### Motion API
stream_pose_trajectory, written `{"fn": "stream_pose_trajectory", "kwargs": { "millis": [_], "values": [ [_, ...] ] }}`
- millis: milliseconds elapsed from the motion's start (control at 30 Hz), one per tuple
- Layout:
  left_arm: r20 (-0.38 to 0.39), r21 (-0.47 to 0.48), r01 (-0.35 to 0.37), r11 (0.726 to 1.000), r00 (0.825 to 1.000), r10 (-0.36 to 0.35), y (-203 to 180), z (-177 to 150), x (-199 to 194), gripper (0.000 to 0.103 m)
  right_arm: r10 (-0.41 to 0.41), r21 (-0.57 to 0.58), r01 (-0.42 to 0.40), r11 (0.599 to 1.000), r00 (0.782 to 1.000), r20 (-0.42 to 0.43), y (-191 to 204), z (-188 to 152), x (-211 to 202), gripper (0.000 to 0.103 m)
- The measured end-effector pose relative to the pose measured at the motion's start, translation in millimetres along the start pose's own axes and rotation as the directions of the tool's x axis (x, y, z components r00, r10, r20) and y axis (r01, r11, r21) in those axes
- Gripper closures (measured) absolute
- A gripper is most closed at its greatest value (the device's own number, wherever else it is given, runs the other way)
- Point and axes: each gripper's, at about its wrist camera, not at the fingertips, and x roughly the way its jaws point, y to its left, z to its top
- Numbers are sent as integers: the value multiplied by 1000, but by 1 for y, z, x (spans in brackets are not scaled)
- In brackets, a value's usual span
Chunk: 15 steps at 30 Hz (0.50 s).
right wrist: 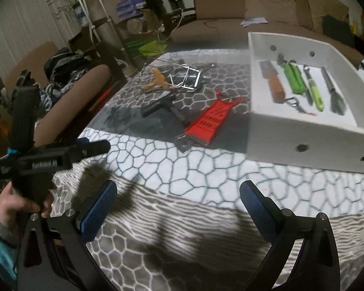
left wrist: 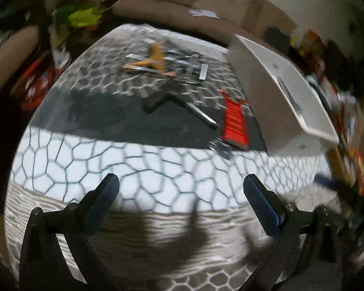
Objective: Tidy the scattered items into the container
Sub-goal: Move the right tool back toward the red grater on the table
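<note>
Both grippers hang over the cloth-covered counter (right wrist: pixel 206 169) with nothing between their fingers: the right gripper (right wrist: pixel 178 208) has its two blue, ribbed pads spread wide, and the left gripper (left wrist: pixel 180 201) is spread just as wide.

The white container (right wrist: pixel 303 131), a boxy tray with round holes in its walls, sits at the right of the counter and holds five tools laid side by side: a brown-handled grater (right wrist: pixel 271 82), a green tool (right wrist: pixel 294 77), a slim green-handled peeler (right wrist: pixel 313 89), a dark whisk-like utensil (right wrist: pixel 333 94) and a small corkscrew (right wrist: pixel 298 104) (its shape is blurred).

Still out on the counter: one red plastic slotted grater (right wrist: pixel 207 121) just beside the container's left wall, one black-handled tool (right wrist: pixel 162 106) near it, and farther back a tangled heap of an orange-brown piece (right wrist: pixel 157 76) with wire utensils (right wrist: pixel 184 77), whose number cannot be told.

The cloth carries a honeycomb print in grey and white. A hand (right wrist: pixel 19 198) grips the left device, whose lettering is unreadable.
</note>
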Motion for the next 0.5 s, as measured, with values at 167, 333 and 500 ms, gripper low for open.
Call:
{"fn": "stream_pose_trajectory", "kwargs": {
  "millis": [167,333,500],
  "values": [
    [46,-199,58,978,998,-50,41,7,6,2,60,110,-59,992,998,2,-6,1,34,13],
    [89,-241,39,970,996,-18,44,14,11,2,-6,189,-5,982,999,53,-3,18,70,13],
    [56,-201,46,979,998,-35,32,22,24,1,-165,195,144,970,982,96,3,39,107,12]
  ]
}}
